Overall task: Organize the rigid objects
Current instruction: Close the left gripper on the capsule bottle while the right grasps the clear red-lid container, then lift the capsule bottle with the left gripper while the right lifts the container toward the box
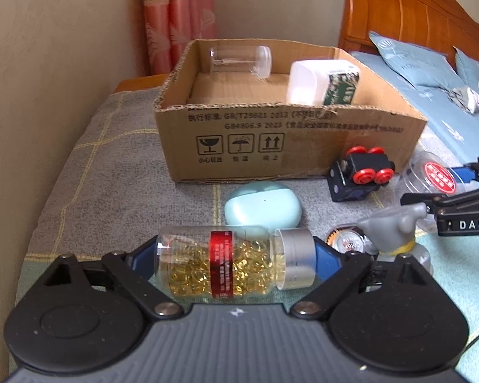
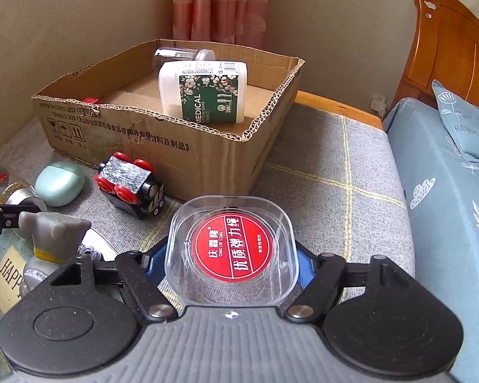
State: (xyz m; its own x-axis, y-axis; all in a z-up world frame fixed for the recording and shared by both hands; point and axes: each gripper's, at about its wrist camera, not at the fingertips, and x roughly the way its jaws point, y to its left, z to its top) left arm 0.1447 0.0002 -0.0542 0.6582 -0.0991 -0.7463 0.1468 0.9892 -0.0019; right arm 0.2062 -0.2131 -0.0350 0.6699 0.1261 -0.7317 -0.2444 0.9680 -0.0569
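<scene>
The left gripper (image 1: 236, 261) has its blue pads on both ends of a clear bottle of gold pills (image 1: 226, 263), one pad on the bottom and one on the silver cap, so it looks to be grasping the bottle. The bottle lies on its side, low on the grey blanket (image 1: 95, 172). The cardboard box (image 1: 271, 146) sits at about 12 o'clock from it, with a mint case (image 1: 262, 209) in between. Inside the box lie a clear jar (image 1: 239, 60) and a white swab tub (image 1: 322, 83).

The right gripper (image 2: 230, 266) is clamped on a clear square case with a red label (image 2: 230, 249), pads touching both sides. From there the box (image 2: 163, 127) is at about 11 o'clock.

I think this is the pick-up step. Next, both hands likely need to lift up over the box wall and let go inside, without bumping the toy train (image 2: 127, 188) or the grey figure (image 2: 52, 233)
</scene>
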